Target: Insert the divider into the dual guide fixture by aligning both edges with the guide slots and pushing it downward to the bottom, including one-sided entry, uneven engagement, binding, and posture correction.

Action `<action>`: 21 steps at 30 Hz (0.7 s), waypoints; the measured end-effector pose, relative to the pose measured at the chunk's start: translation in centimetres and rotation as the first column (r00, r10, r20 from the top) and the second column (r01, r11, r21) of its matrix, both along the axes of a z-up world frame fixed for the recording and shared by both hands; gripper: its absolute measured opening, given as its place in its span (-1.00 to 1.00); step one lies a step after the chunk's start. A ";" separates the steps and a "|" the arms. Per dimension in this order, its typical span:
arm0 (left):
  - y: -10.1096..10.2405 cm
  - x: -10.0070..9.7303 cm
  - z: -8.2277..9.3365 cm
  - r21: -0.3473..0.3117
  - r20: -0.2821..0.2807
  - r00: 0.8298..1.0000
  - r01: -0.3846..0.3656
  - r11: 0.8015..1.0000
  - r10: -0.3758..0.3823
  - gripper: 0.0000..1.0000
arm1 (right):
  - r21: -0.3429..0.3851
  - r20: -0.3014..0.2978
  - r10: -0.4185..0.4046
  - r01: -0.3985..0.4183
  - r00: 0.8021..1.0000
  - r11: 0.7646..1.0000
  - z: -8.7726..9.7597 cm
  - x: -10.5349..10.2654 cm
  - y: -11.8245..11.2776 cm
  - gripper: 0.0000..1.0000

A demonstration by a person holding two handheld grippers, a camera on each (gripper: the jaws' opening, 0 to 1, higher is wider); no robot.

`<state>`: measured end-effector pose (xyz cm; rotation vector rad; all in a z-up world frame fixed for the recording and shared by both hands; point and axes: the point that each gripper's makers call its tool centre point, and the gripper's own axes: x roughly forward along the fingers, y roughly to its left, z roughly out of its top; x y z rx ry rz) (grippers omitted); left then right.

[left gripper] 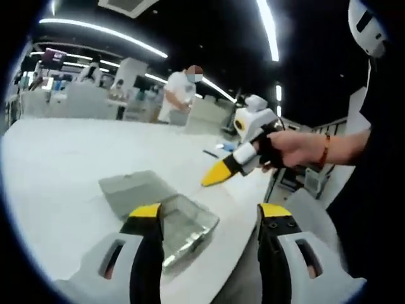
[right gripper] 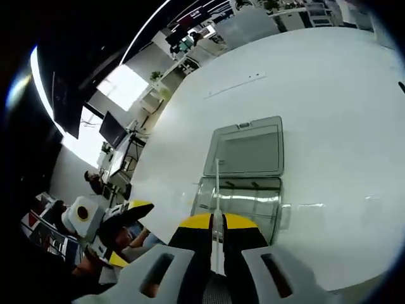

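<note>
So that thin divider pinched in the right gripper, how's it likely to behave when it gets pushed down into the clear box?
The divider looks like a thin sheet seen edge-on, so it may flex or bow if one edge binds. It seems light, held by one end in the right gripper without sagging. The clear box sits loose on the white table, so it might slide under an uneven push.
</note>
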<state>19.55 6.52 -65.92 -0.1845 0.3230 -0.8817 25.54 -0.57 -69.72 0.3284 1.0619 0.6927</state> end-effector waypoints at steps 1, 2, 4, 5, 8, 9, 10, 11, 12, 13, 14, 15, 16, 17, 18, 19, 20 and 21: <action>0.0 0.0 0.0 0.002 0.001 1.000 0.005 1.000 -0.005 0.16 | -0.010 0.000 -0.001 0.001 1.000 1.000 -0.1 0.1 0.0 -1.00; -0.1 -0.1 -0.2 0.003 -0.002 1.000 0.011 1.000 -0.011 0.15 | -0.027 -0.003 0.005 -0.005 1.000 1.000 -0.4 0.1 0.0 -1.00; -0.2 -0.1 -0.4 -0.001 -0.008 1.000 0.013 1.000 -0.013 0.16 | -0.048 0.000 0.008 -0.008 1.000 0.999 -0.6 0.2 0.0 -1.00; -0.2 -0.1 -0.4 -0.005 -0.006 1.000 0.014 1.000 -0.014 0.16 | -0.055 -0.004 0.010 -0.010 1.000 0.998 -0.8 0.2 0.1 -1.00; -0.2 0.2 -0.5 -0.025 -0.009 1.000 0.001 1.000 -0.001 0.20 | -0.076 -0.009 0.005 -0.006 1.000 0.997 -1.2 0.4 0.0 -1.00; -0.1 0.3 -0.6 -0.019 -0.009 1.000 -0.001 1.000 0.001 0.20 | -0.085 -0.013 0.002 -0.003 1.000 0.996 -1.3 0.5 0.0 -1.00; -0.1 0.3 -0.7 -0.016 -0.009 1.000 0.000 1.000 0.000 0.20 | -0.090 -0.016 0.000 -0.001 1.000 0.996 -1.4 0.6 0.0 -1.00; -0.1 0.3 -1.0 -0.009 -0.013 1.000 0.006 1.000 -0.006 0.21 | -0.093 -0.020 -0.002 0.000 1.000 0.996 -1.5 0.7 0.0 -1.00; -0.1 0.3 -1.1 -0.008 -0.017 1.000 0.010 1.000 -0.010 0.23 | -0.099 -0.023 -0.002 0.000 1.000 0.995 -1.6 0.7 0.0 -1.00; -0.1 0.3 -1.2 -0.006 -0.019 1.000 0.011 1.000 -0.012 0.25 | -0.105 -0.030 -0.006 0.003 1.000 0.994 -1.7 0.7 0.0 -1.00; 0.0 0.3 -1.2 -0.005 -0.019 1.000 0.010 1.000 -0.010 0.27 | -0.111 -0.034 -0.007 0.003 0.999 0.994 -1.8 0.7 -0.1 -1.00; -0.1 0.3 -1.1 -0.001 -0.016 1.000 0.011 1.000 -0.011 0.29 | -0.116 -0.038 -0.007 0.003 0.999 0.993 -1.9 0.7 -0.1 -1.00; -0.1 0.4 -1.1 -0.001 -0.012 1.000 0.014 1.000 -0.014 0.31 | -0.118 -0.042 -0.011 0.006 0.999 0.993 -2.0 0.8 -0.2 -1.00; -0.1 0.4 -1.0 -0.002 -0.011 1.000 0.015 1.000 -0.015 0.33 | -0.120 -0.046 -0.015 0.009 0.999 0.993 -2.1 0.8 -0.2 -1.00; -0.1 0.5 -1.1 0.006 -0.008 1.000 0.016 1.000 -0.016 0.36 | -0.133 -0.051 -0.014 0.007 0.999 0.991 -2.2 0.8 -0.3 -1.00; -0.1 0.5 -1.0 0.014 -0.004 1.000 0.017 1.000 -0.017 0.39 | -0.142 -0.051 -0.014 0.007 0.999 0.990 -2.4 0.8 -0.4 -1.00; -0.1 0.6 -1.1 0.030 0.004 1.000 0.022 0.999 -0.022 0.41 | -0.150 -0.051 -0.015 0.007 0.999 0.989 -2.5 0.9 -0.4 -1.00; -0.1 0.6 -1.2 0.040 0.008 1.000 0.024 0.999 -0.024 0.44 | -0.151 -0.055 -0.020 0.011 0.998 0.988 -2.5 0.9 -0.5 -1.00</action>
